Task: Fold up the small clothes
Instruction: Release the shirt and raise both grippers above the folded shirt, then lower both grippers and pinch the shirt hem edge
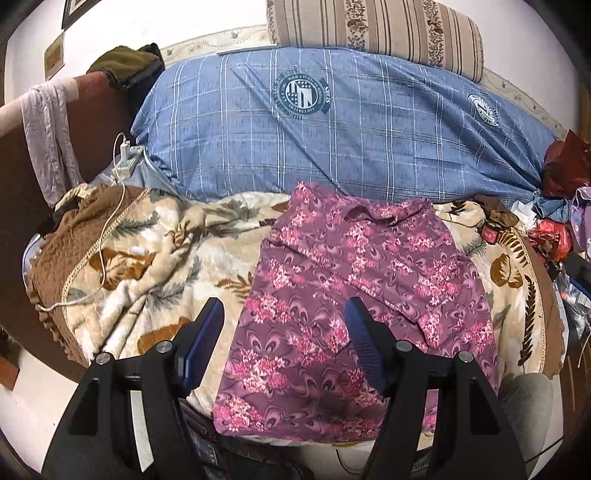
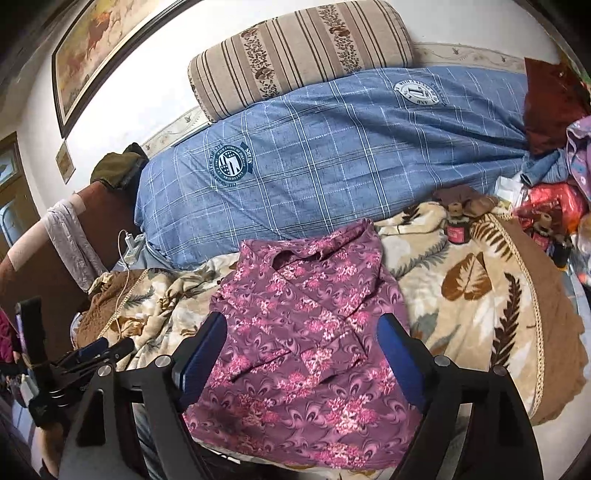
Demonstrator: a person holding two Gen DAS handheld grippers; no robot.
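A purple floral top (image 1: pixel 354 295) lies flat on a leaf-print blanket (image 1: pixel 177 258), its sleeves folded in across the body and its neckline toward a blue checked duvet (image 1: pixel 332 129) behind it. A striped cushion (image 1: pixel 376 26) rests on the duvet's far side.

The left gripper (image 1: pixel 286 332) hangs above the top's left edge with its jaws apart and nothing between the blue pads (image 1: pixel 207 328). The right gripper (image 2: pixel 308 350) hangs over the middle of the top, jaws spread wide, also holding nothing; the cloth seen between its fingers lies below them, not pinched.

Only the right wrist view shows the other tool: the left gripper appears at its lower left edge, beside the blanket. That view also takes in a framed picture (image 2: pixel 96 51) on the wall and two small dark bottles (image 2: pixel 456 225) with pink labels standing on the blanket right of the top.

The left wrist view shows more of the white cable (image 1: pixel 107 236) trailing from a charger (image 1: pixel 127 160) over the blanket's brown edge, and one bottle only.
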